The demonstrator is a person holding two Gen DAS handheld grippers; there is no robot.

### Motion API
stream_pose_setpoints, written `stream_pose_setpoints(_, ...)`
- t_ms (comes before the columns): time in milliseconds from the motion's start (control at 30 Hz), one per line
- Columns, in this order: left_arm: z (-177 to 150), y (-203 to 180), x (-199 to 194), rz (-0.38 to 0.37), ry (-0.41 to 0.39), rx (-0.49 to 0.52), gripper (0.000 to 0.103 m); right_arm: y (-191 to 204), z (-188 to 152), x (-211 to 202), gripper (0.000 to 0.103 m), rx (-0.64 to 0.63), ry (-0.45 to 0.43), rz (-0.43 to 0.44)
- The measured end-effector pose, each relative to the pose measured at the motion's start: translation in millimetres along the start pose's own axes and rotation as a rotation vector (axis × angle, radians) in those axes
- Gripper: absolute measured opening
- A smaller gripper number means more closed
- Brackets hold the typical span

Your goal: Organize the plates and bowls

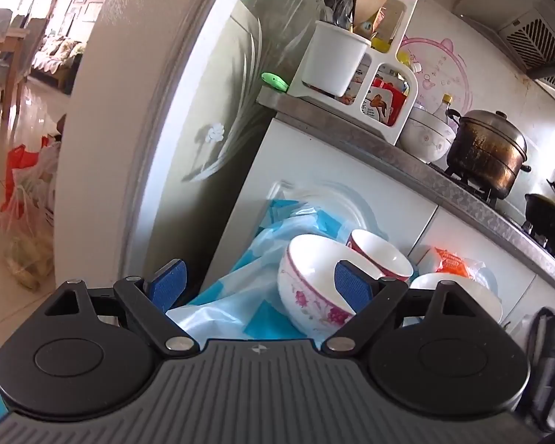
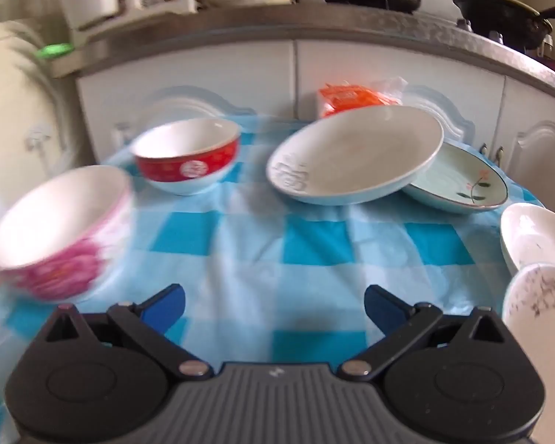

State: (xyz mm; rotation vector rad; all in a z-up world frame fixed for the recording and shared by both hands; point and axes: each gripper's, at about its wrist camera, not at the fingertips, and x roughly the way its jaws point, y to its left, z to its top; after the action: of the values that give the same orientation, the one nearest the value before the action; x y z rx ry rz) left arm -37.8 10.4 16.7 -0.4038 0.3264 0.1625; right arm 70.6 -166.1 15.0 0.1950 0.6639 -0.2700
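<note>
- The right gripper (image 2: 273, 305), with blue pads on black fingers, hangs with its jaws spread wide and nothing between them, above a blue-and-white checked tablecloth (image 2: 240, 236).
- The left gripper (image 1: 261, 281) is likewise spread wide; its right pad shows in front of a white bowl with pink flowers (image 1: 310, 288), though contact cannot be judged from this view.
- From the right wrist view that same pink-flowered bowl sits blurred at the near left of the cloth.
- At the near right edge lie two white speckled dishes (image 2: 536, 259), one just in front of the other.
- Further back stands a red-banded white bowl (image 2: 187, 155), apart from the pink one.
- To its right a large white shallow plate (image 2: 355, 155) leans tilted on a pale green plate with a painted flower (image 2: 462, 185).
- Behind them lies an orange packet (image 2: 346, 100) against white cabinet doors (image 2: 211, 74).
- On the grey counter (image 1: 351, 125) above stand a white utensil rack (image 1: 355, 48), a tarnished metal steamer pot (image 1: 486, 151) and a black wok (image 2: 503, 18).
</note>
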Motion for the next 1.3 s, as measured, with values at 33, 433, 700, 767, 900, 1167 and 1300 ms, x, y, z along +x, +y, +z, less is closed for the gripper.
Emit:
stream_pose_setpoints(33, -0.9, 2.6, -5.9, 0.004, 0.003, 0.01, 0.103, 4.1, -3.3, -13.5, 0.102, -0.009, -0.02, 0.011)
stream_pose_setpoints(433, -9.1, 0.6, -74.4, -0.065, 0.068, 0.128, 0.103, -30.7, -39.1, -150.5, 0.102, -0.049, -0.225, -0.04)
stream_pose_setpoints(700, -24.2, -22.6, -120.4, -0.138, 0.117, 0.209, 0.103, -88.9, -55.1, -233.8, 0.102, 0.035, -0.373, -0.11)
stream_pose_setpoints(767, -28.7, -31.6, -134.4, -0.156, 0.118, 0.236, 0.103, -96.4, -57.4, -247.3, 0.102, 0.056, -0.383, -0.114)
stream_pose_setpoints(900, -29.9, -46.8, -160.1, -0.197, 0.116, 0.27, 0.103, -104.2, -63.5, -273.6, 0.102, 0.07, -0.417, -0.124)
stream_pose_setpoints(1167, -17.9, -63.4, -195.1, -0.24, 0.09, 0.323, 0.103, -106.4, -74.9, -306.3, 0.102, 0.071, -0.416, -0.135)
stream_pose_setpoints(1300, -17.3, -64.1, -208.0, -0.247, 0.082, 0.339, 0.103, -99.6, -83.1, -315.0, 0.102, 0.067, -0.405, -0.137)
